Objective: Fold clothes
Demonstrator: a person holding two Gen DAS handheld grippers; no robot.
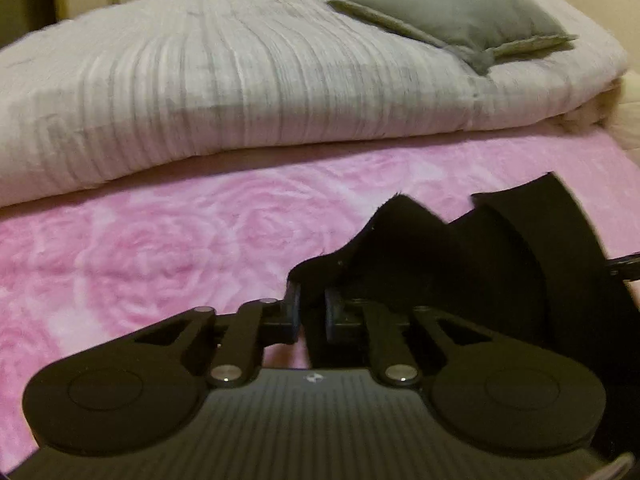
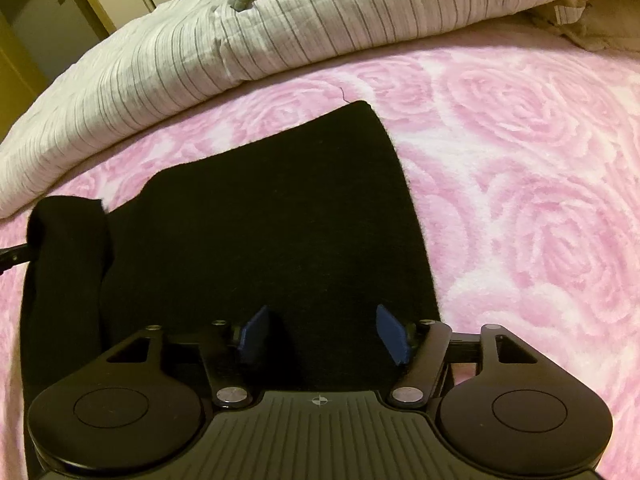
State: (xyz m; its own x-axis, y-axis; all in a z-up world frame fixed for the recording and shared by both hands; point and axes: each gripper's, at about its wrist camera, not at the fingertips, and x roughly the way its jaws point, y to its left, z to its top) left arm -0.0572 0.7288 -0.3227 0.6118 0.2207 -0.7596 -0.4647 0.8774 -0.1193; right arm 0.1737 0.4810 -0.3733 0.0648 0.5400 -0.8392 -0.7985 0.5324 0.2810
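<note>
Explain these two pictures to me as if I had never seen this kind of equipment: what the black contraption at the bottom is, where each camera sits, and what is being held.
Each picture comes from a camera on a hand-held two-finger gripper, looking forward along the fingers. A person holds one in each hand. In the left wrist view, the left gripper is shut on a raised edge of the black garment. In the right wrist view, the right gripper is open over the same garment, which lies on a pink rose-patterned blanket. Behind lies a folded striped quilt with a grey pillow on it.

Pink rose blanket (image 2: 520, 208) under black garment (image 2: 260, 220), striped duvet (image 1: 200, 92)
</note>
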